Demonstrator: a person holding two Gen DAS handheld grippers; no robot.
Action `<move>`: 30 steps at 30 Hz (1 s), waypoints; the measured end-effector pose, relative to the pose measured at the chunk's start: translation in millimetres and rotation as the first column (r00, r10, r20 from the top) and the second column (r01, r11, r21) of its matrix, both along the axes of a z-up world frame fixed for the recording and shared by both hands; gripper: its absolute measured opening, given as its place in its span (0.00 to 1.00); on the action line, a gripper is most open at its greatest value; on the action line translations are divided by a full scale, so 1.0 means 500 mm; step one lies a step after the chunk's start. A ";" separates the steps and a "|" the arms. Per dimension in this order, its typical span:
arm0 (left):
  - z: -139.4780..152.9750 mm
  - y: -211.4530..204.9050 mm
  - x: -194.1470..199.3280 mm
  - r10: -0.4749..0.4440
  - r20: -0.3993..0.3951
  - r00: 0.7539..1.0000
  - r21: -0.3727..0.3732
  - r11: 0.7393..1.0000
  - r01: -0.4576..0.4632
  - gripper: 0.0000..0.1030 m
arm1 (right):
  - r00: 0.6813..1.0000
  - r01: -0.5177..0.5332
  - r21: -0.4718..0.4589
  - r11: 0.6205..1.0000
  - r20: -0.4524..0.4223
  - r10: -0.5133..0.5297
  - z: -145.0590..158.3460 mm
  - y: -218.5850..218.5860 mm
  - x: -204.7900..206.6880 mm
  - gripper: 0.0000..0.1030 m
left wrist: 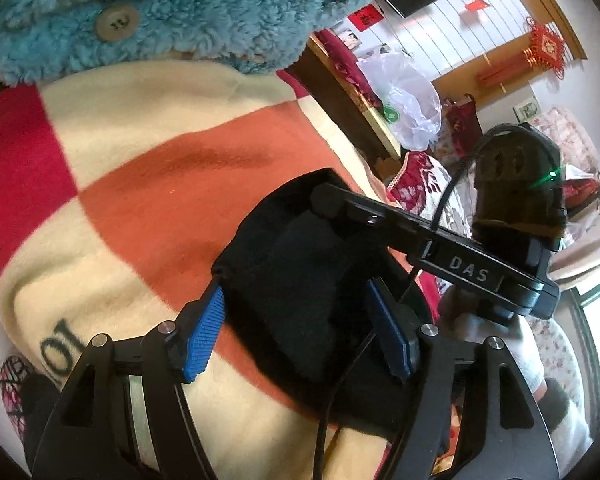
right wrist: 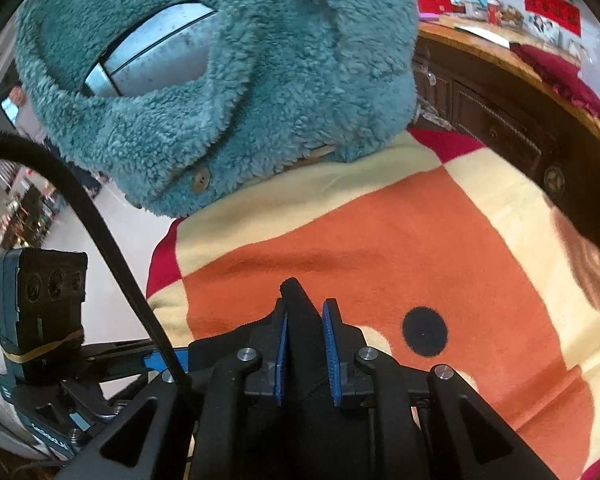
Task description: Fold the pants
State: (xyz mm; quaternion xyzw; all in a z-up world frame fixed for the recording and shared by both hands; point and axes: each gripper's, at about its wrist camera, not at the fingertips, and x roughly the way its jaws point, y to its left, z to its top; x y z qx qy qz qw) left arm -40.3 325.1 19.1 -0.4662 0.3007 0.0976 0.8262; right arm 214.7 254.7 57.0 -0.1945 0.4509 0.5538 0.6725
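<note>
— Where are the pants (left wrist: 300, 280) sitting?

— They're lying bunched, a dark bundle on the checked blanket (left wrist: 148, 184), just in front of the blue fleece jacket (left wrist: 204, 12).

— And the grippers?

— The left gripper (left wrist: 296, 332) is standing spread, the cloth between its pads untouched. The right gripper (right wrist: 305, 344) is pinching a peak of black fabric.

— How is it going to handle?

— Soft, limp and light, I'm guessing. It's likely sagging wherever unsupported, so I'm thinking an edge or corner is the place to grip.
</note>
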 end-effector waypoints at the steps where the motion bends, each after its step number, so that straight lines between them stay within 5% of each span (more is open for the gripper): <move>1: 0.001 -0.001 0.000 -0.006 0.004 1.000 0.009 1.000 0.006 0.67 | 1.000 -0.004 -0.001 1.000 -0.002 0.004 -0.004 0.001 0.001 0.16; 3: 0.001 -0.006 -0.002 -0.021 0.010 1.000 0.041 0.999 0.020 0.62 | 1.000 -0.004 -0.014 1.000 -0.015 0.004 -0.016 0.007 0.007 0.16; 6: -0.009 -0.003 -0.004 -0.023 -0.029 0.999 0.076 0.997 0.025 0.24 | 0.999 0.003 -0.022 1.000 -0.036 -0.004 -0.027 0.014 0.010 0.16; 10: -0.024 0.024 -0.012 -0.036 0.001 0.999 -0.006 0.999 0.036 0.13 | 1.000 0.008 -0.010 1.000 -0.015 -0.008 -0.016 0.006 -0.001 0.13; 18: 0.053 -0.004 -0.020 -0.065 0.055 0.996 0.116 0.992 0.058 0.10 | 0.999 0.043 0.091 0.995 0.004 -0.044 0.063 -0.047 -0.030 0.11; 30: 0.210 -0.117 -0.014 -0.208 0.168 0.964 0.302 0.942 0.150 0.10 | 0.982 0.176 0.298 0.938 0.011 -0.188 0.209 -0.204 -0.072 0.11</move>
